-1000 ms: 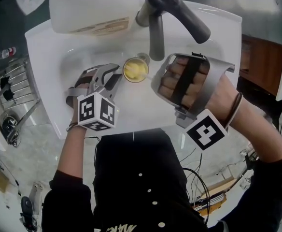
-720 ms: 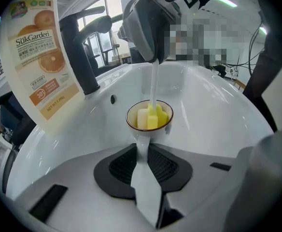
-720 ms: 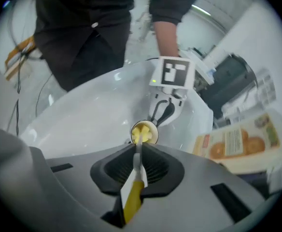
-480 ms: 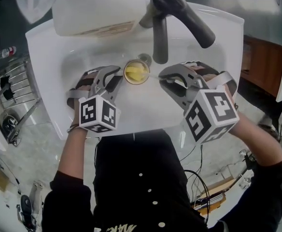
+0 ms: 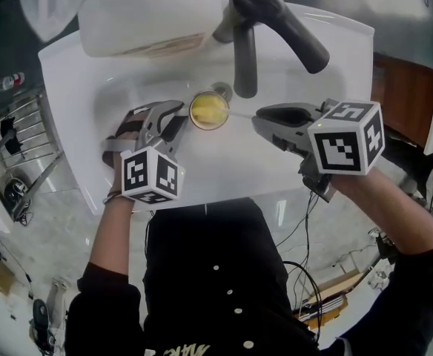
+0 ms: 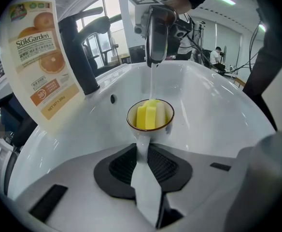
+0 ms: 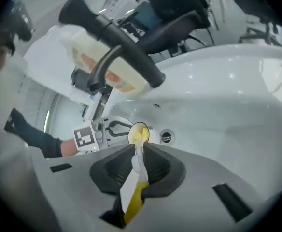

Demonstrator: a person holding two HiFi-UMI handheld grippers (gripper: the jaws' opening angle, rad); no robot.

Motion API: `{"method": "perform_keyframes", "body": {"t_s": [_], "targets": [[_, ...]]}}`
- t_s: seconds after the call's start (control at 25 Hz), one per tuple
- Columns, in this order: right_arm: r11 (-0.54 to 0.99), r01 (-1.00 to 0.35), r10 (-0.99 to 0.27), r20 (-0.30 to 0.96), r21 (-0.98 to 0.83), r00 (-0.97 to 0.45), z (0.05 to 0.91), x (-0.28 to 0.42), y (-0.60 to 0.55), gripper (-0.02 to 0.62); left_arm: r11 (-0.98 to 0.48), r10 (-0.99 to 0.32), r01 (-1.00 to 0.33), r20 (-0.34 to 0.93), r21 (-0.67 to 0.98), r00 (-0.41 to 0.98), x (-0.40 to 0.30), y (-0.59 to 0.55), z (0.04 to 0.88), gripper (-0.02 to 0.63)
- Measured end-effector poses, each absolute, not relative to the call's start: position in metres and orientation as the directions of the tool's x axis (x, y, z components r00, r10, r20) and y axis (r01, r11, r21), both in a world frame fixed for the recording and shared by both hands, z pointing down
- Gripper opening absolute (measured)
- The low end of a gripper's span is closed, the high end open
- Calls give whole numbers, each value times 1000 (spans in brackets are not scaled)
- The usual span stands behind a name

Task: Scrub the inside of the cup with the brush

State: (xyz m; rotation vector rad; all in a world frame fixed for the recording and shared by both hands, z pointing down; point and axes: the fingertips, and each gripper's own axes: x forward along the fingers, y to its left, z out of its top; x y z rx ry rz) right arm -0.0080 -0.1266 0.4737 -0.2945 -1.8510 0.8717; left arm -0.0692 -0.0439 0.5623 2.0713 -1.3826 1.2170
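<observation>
Biggest thing first: the white sink (image 5: 75, 73) fills most of the head view. A big jug (image 5: 150, 13) with an orange label sits on its rim at 11 o'clock, and the dark faucet (image 5: 276, 21) hangs over the bowl from 1 o'clock.

Then the 2 grippers. The left gripper (image 5: 173, 119) comes in from 8 o'clock and its jaws are clamped on the cup's white handle. You can see the handle pinched right between the pads in the left gripper view. The right gripper (image 5: 259, 116) comes in from 3 o'clock, jaws squeezed onto the brush's white-and-yellow handle.

The cup (image 6: 164, 125) is down in the middle of the bowl, near the drain (image 7: 166, 137), with its mouth facing up at the head camera.

The bit that matters: the cup is at 9 o'clock from the right gripper, and the brush's (image 6: 149, 115) long axis runs pretty much 3 to 9 o'clock straight into it. Both hands are close, with the left one touching the cup.

What's in the cup: just the yellow and white brush head, pretty much filling it. I can't tell if there's water in there.

My guess is the scrubbing is mid-way, with the right hand working the brush while the left steadies the cup.
</observation>
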Motion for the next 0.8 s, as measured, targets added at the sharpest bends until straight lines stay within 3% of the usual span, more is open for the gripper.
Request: {"method": "perform_keyframes", "body": {"t_s": [0.2,0.8], "targets": [[571,-354,542,664,-741,-515,470,-3,-129,66,-455,-558,-878,816,-151,149,-69,-44,562,89],[568,-298,498,609,-767,-617,439,17,-139,54,-456,-529,-880,836,-134,147,-68,-39,564,89]]}}
